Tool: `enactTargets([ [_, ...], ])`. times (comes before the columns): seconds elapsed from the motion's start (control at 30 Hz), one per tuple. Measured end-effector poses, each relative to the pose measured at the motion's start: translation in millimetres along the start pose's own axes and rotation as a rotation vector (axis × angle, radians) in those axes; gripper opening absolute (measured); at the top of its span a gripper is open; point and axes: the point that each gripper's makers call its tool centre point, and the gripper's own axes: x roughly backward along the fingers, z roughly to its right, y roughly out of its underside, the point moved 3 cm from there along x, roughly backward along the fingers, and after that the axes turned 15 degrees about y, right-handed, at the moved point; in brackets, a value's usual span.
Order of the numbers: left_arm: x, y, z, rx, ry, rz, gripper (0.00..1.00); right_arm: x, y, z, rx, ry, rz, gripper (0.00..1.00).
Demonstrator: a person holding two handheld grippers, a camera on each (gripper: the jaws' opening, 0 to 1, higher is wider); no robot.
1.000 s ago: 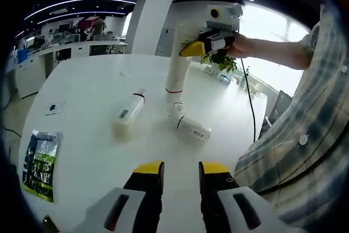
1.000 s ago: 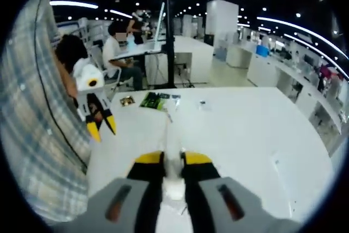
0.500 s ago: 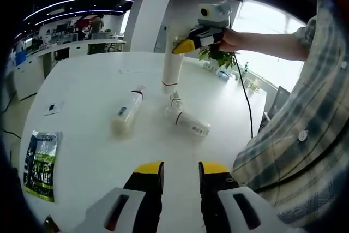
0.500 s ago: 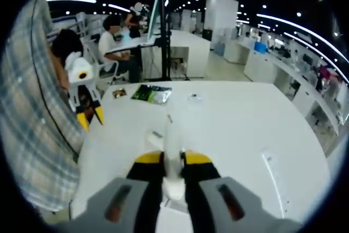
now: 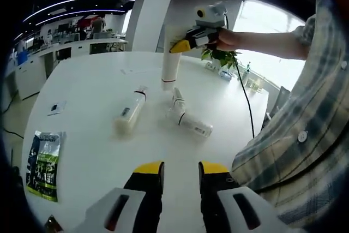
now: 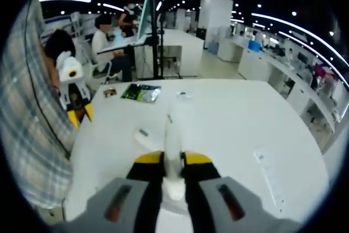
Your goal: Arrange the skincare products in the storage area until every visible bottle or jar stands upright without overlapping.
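Observation:
My right gripper (image 6: 173, 159) is shut on a tall white tube (image 6: 172, 140). In the left gripper view, the right gripper (image 5: 182, 46) holds that tube (image 5: 169, 66) upright by its top, its red-banded lower end at the white table (image 5: 92, 80); I cannot tell if it touches. A cream bottle (image 5: 128, 115) lies on its side left of it. A smaller white tube (image 5: 188, 122) lies on its side just in front. My left gripper (image 5: 181, 167) is open over the near table edge, with nothing between its jaws. It appears again as the left gripper (image 6: 80, 114).
A green packet (image 5: 42, 156) lies near the table's left edge, with a small card (image 5: 56, 107) beyond it. A person's checked sleeve (image 5: 305, 135) fills the right side. A flat white strip (image 6: 270, 173) lies on the table. People sit at a far desk (image 6: 136, 45).
My right gripper has carried the upright tube a little farther from the left gripper and lower toward the table. The two lying containers and the left gripper have stayed put.

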Motion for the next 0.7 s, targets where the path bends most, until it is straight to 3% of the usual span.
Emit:
enactTargets([
  [0.7,1.7,-3.3,-4.1,0.019,-0.023,-0.028,0.25,-11.4,20.7,30.1,-0.039,0.042,-0.033,0.12],
])
